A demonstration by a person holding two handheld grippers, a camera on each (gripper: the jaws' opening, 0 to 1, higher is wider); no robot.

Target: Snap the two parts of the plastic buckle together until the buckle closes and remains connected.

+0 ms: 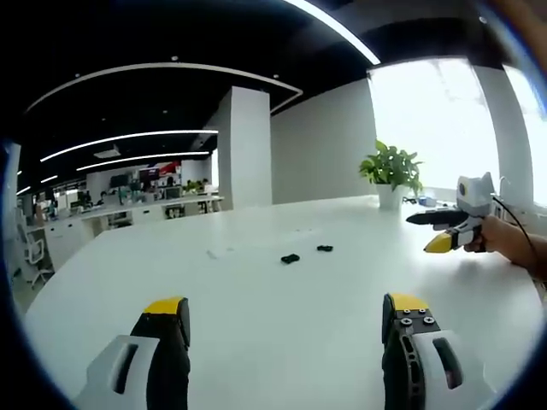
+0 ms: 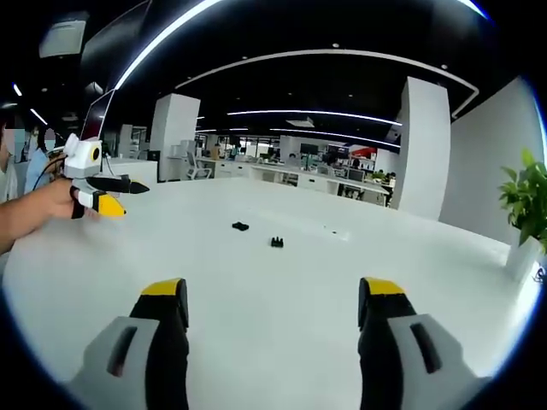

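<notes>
Two small black buckle halves lie apart mid-table, untouched. The left gripper and right gripper hover with jaws spread, holding nothing. Best to bring each down squarely over one half, pinching its sides so the mating ends face.

The two buckle pieces lie far out on the desk and are too small to show which is the pronged half and which the socket; in the right gripper view they are likewise only dark specks. A few pale scraps beside them are too faint to identify. The left gripper and the right gripper are each cut off by the bottom edge of their own view, only the yellow-tipped fingers rising in. The potted plant is cropped at the right edge. The office furniture behind is blurred.
</notes>
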